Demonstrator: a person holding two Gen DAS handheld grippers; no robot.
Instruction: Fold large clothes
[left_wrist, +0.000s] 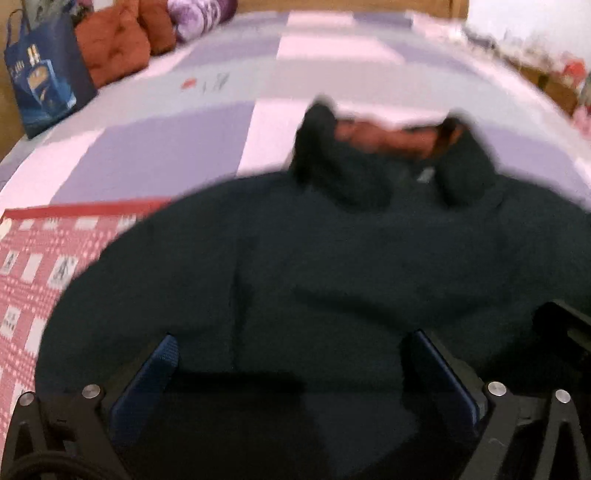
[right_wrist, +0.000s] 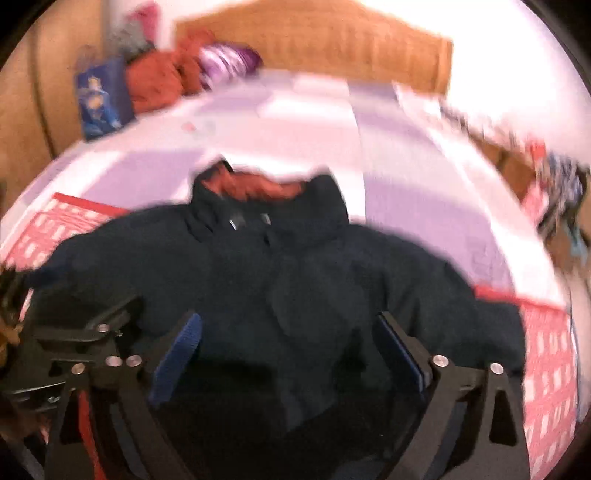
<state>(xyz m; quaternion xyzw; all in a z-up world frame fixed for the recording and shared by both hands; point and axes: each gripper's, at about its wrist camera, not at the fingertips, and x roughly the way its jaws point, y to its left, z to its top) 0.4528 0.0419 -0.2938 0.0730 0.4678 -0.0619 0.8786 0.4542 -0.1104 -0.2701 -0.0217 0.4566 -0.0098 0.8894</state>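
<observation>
A large dark jacket (left_wrist: 332, 240) with a rust-orange lining (left_wrist: 384, 138) at its collar lies spread on the bed, collar pointing away from me. My left gripper (left_wrist: 293, 338) hovers over the jacket's near part. Its blue-padded fingers (left_wrist: 147, 384) stand wide apart and open, with no cloth pinched between them. In the right wrist view the same jacket (right_wrist: 295, 258) fills the middle. My right gripper (right_wrist: 289, 317) is open above it, its pads (right_wrist: 177, 362) apart and free of the cloth. A black gripper frame (right_wrist: 92, 332) shows at the left. Both views are blurred.
The bed has a lilac-and-white checked cover (left_wrist: 166, 147), with a red-and-white patterned cloth (left_wrist: 33, 266) under the jacket's sides. A blue bag (left_wrist: 44, 81), orange cushions (left_wrist: 114, 48) and a purple pillow (left_wrist: 199, 14) sit at the far left by the wooden headboard (right_wrist: 332, 44). Clutter (right_wrist: 554, 192) lines the right edge.
</observation>
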